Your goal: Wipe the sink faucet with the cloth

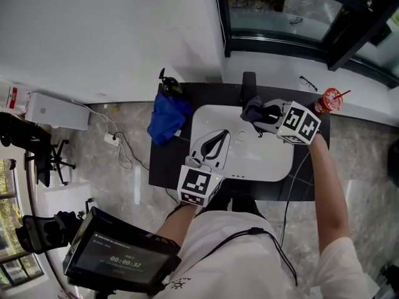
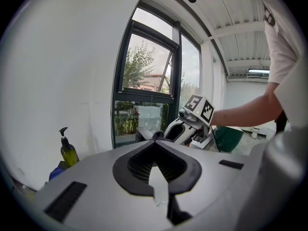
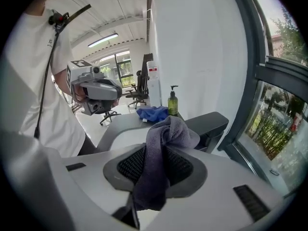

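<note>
Closest to us, we are holding the left hand-held gripper (image 1: 218, 139) with its jaws together and empty over the left of the white sink (image 1: 262, 164). Further right, our right hand-held gripper (image 1: 259, 121) is clamping the dark grey cloth (image 1: 251, 109), which is bunching just beside the black faucet (image 1: 249, 86).

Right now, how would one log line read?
right tool: holds cloth by faucet | left tool: empty, over sink
</note>
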